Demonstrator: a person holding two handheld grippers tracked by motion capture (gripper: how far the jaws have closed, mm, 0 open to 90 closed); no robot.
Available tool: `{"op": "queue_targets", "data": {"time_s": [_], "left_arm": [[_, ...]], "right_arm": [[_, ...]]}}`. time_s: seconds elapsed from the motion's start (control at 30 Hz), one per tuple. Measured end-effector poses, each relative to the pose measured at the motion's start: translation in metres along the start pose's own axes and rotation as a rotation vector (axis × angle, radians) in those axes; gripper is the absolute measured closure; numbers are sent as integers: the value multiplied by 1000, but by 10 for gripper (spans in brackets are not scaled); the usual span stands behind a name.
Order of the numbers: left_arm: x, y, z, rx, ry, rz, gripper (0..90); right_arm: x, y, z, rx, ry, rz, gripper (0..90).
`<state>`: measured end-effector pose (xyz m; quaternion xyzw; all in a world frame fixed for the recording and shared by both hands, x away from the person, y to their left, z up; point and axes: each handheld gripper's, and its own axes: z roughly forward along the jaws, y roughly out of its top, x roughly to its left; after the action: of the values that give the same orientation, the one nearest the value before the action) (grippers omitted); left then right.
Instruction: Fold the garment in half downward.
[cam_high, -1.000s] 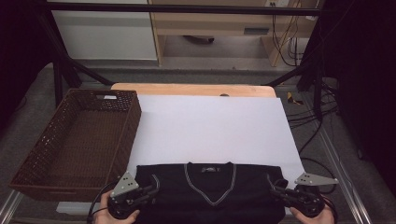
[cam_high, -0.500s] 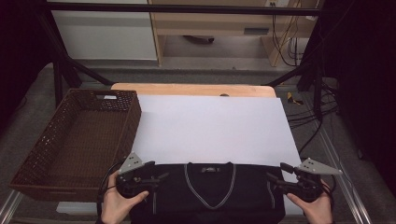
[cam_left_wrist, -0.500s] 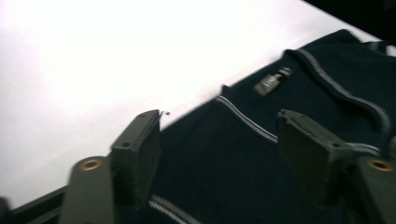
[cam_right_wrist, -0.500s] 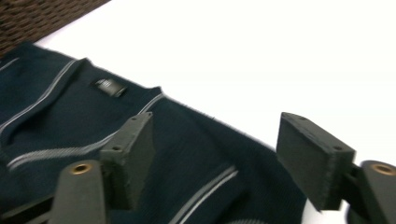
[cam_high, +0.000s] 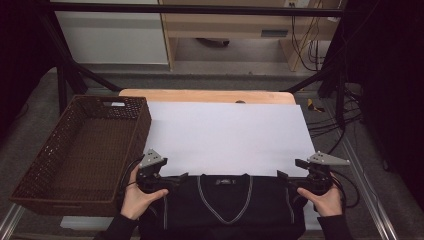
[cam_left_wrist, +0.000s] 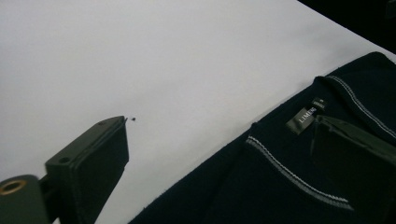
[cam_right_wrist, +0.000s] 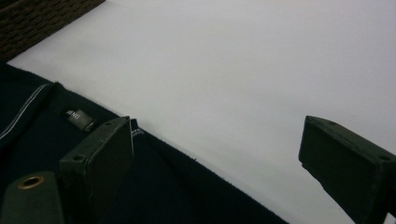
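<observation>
The dark V-neck sweater lies flat at the near edge of the table, neckline and label toward the white sheet, its lower part hanging off the front. Compared with a second ago its body is narrower: both sleeve sides are now folded in, so the first folds look done and the garment seems ready for a lengthwise fold. The left gripper sits at the sweater's left shoulder and the right gripper at its right shoulder; both have just been opening, and their jaws now stand wide with nothing pinched, the cloth merely lying beneath them, as the left gripper view and the right gripper view show. Ahead of the collar the white sheet offers broad bare room. The wicker basket stands just beside the sheet's left edge, close to the left hand, so leftward swings are the tight ones
</observation>
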<state>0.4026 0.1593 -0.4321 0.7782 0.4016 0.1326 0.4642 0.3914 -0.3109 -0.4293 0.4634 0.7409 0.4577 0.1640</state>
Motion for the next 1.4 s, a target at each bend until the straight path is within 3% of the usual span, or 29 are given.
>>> {"op": "queue_targets", "data": {"time_s": [0.13,0.37,0.6,0.8,1.07,1.2,1.4], "left_arm": [[3,-2,6,18,27,8,26],[7,-11,13,62,23,15,30],[12,-17,16,95,47,19,81],[14,-19,17,148,66,44,199],[21,-21,20,208,63,15,348],[23,-24,24,243,82,35,429],[22,-25,26,272,54,57,539]], "right_arm": [[-2,-2,5,-1,11,9,103],[-3,-9,7,6,17,-5,91],[-7,-17,8,27,3,-2,85],[-7,-19,9,34,3,-4,88],[-8,-20,10,49,2,-12,89],[-7,-21,11,64,0,-13,87],[-9,-21,11,66,0,-14,87]]}}
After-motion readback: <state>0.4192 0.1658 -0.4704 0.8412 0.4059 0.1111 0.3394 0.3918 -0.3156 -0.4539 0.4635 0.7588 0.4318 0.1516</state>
